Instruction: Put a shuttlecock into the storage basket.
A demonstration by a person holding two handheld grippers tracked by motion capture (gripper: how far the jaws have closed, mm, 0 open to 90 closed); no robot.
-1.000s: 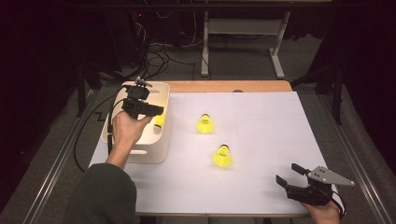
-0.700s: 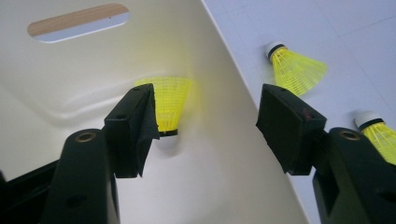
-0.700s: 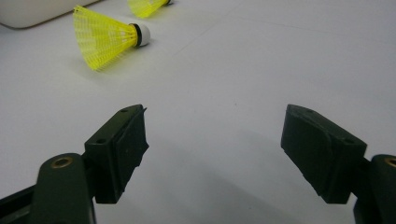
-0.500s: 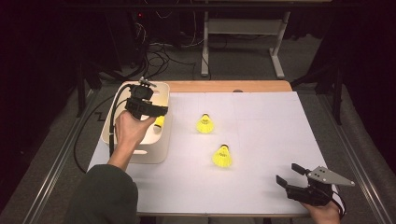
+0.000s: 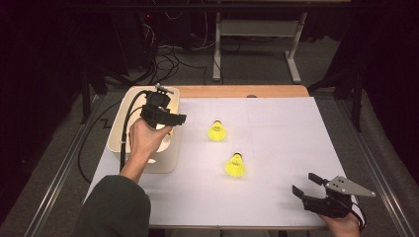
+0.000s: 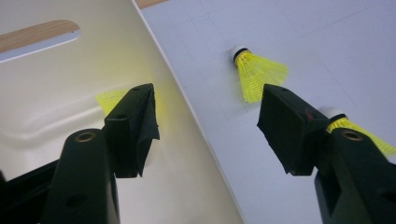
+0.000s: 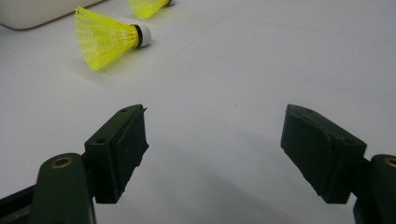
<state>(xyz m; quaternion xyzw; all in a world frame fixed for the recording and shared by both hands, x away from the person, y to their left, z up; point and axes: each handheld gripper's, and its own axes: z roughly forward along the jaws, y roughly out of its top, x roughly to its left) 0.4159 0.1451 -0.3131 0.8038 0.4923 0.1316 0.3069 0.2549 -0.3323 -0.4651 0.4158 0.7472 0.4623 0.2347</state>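
My left gripper (image 5: 174,122) hovers over the right side of a cream bin (image 5: 118,129), held in a hand. Its jaws stand open with nothing between them (image 6: 208,100). A yellow shuttlecock (image 6: 109,99) lies inside the bin, partly hidden behind one jaw. Two more yellow shuttlecocks lie on the white table: one (image 5: 216,131) just right of the bin, the other (image 5: 235,165) nearer the front. My right gripper (image 5: 303,182) rests low at the table's front right, open and empty (image 7: 215,121), pointing toward the nearer shuttlecock (image 7: 109,37).
The white table sheet (image 5: 286,128) stretches to the right of the shuttlecocks. A wooden strip (image 5: 237,91) runs along the far edge. A black cable (image 5: 124,123) trails from the left gripper across the bin. Table legs and cables stand on the dark floor behind.
The left gripper has shifted slightly to the right over the bin, jaws still open. The right gripper has kept still.
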